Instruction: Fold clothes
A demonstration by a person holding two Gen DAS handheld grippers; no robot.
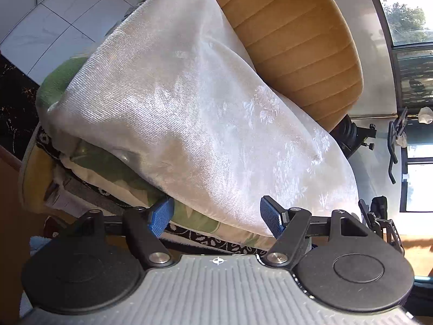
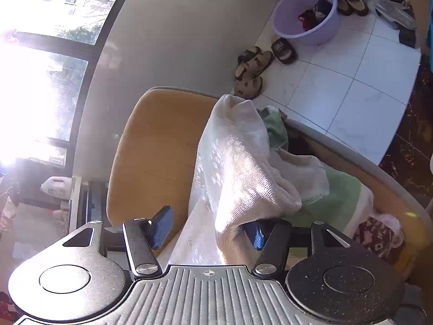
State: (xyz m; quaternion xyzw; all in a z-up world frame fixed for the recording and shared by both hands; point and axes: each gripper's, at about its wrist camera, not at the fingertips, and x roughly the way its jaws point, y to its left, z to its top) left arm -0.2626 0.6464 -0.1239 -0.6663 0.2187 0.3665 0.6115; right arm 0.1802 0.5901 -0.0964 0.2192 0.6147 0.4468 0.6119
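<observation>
My left gripper gapes, unclamped, over shiny ribbed white cloth; right gripper — grip unclear; lilac basin holds dark clothes.

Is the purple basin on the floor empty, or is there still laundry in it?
Not empty. The purple basin holds a few dark and red items at its bottom, well below the rim. What they are is too small to tell.

Both wrist views look down closely, sharing the white cloth

A purple basin stands on the tiled floor, sandals just beside it, near the wall.
</observation>
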